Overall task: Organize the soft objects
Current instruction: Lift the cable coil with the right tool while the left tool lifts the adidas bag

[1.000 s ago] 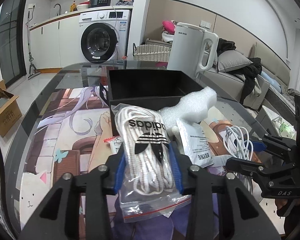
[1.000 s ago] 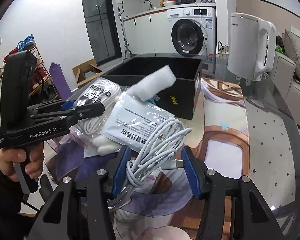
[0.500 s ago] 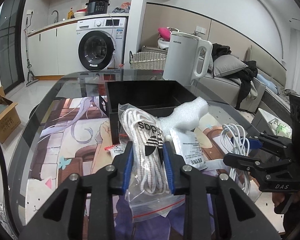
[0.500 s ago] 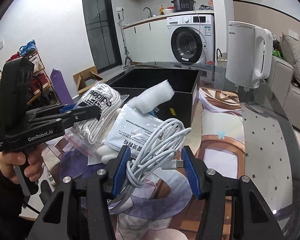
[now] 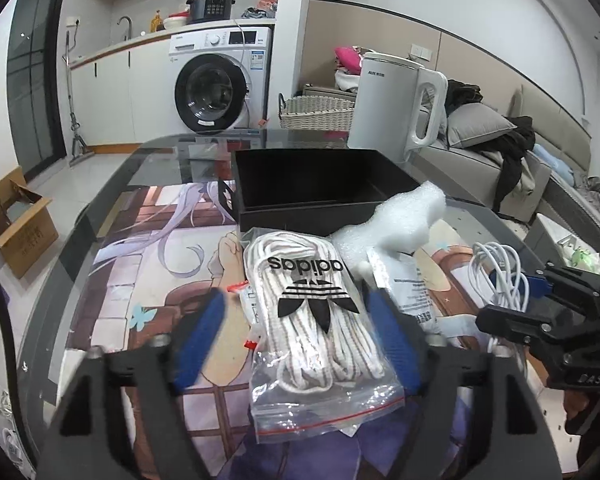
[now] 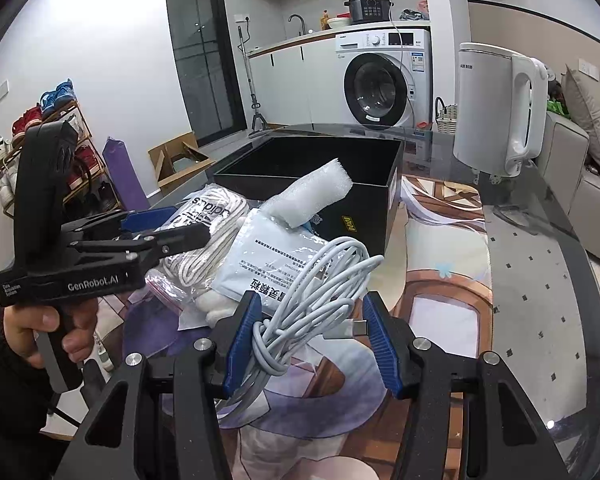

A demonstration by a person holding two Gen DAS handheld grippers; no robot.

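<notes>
So the left gripper (image 5: 296, 340) has just been opening, and its 2 blue pads (image 5: 198, 338) now stand spread wide with a clear gap on each side of the zip bag of white laces (image 5: 320, 320). The bag sits between the fingers but nothing presses on it, so it lies loose on the printed mat (image 5: 148, 264). My guess is the squeeze didn't sit right and a regrip is coming, or the bag was just nudged into place.

The bag's long axis runs straight away from the fingers: its red zip end is nearest, down by the finger roots, and its far end points at the black box (image 5: 320, 184), almost touching the near wall. The logo reads upside down from this side. Lined up like that, a push or lift forward would carry it right into the box, which looks empty.

Right gripper (image 6: 310, 336) is a different story. Its pads bracket the coiled white cable (image 6: 320, 292), the left pad touching the bundle and the USB plug poking toward the right pad, with a bit of air there. I can't tell for sure if it's a real pinch, but it looks like a loose hold on a squishy coil. The loops fan up and away past the fingertips toward the box.

Just beyond the right fingertips, to their left, there's a white sachet (image 6: 268, 256) with a foam piece (image 6: 312, 196) leaning on it against the box wall, all waiting their turn I reckon.
</notes>
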